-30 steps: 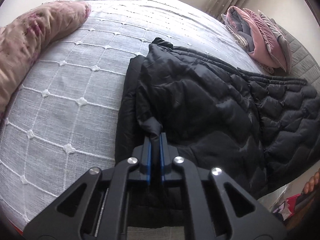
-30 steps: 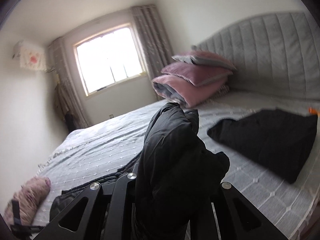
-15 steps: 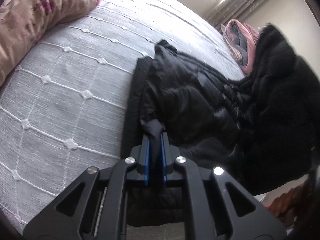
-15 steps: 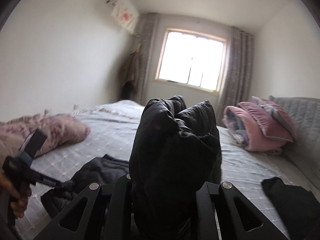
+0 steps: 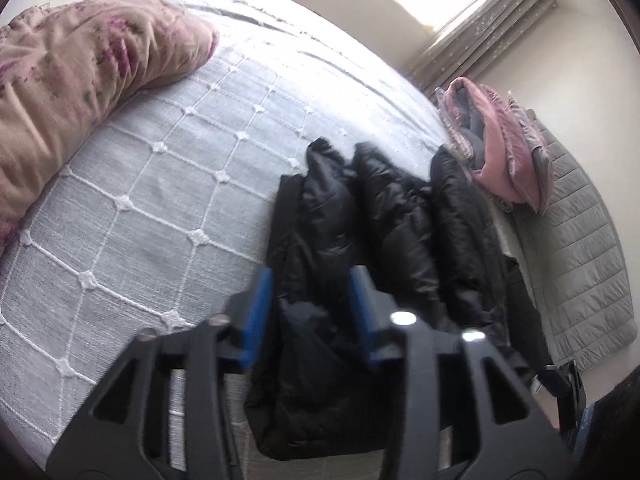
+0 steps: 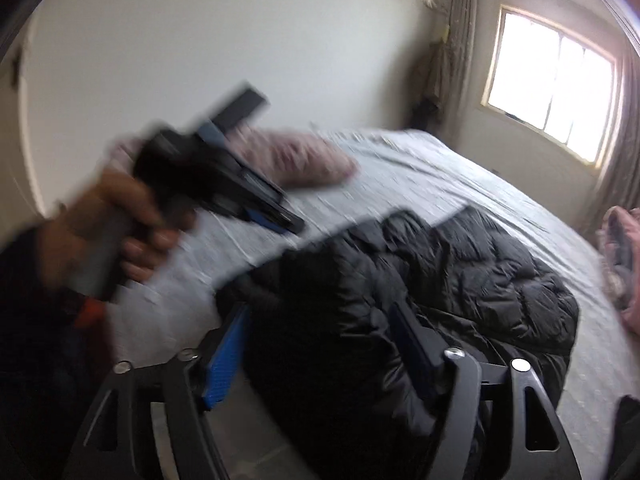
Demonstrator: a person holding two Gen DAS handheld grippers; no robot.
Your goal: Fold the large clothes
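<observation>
Now both your left tongs (image 5: 310,312) and right tongs (image 6: 324,340) are opening off the jacket (image 5: 360,240), letting the folded half settle on the bed (image 5: 160,200) toward twelve o'clock.

A floral pillow (image 5: 80,80) on the grey bedspread (image 5: 168,208), pink quilts (image 5: 500,152) near the headboard (image 5: 580,260)

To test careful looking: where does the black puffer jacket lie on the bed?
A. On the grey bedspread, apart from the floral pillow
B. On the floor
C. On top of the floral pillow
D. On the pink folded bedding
A: the black puffer jacket lies on the grey bedspread, with bare cover between it and the floral pillow.
</observation>
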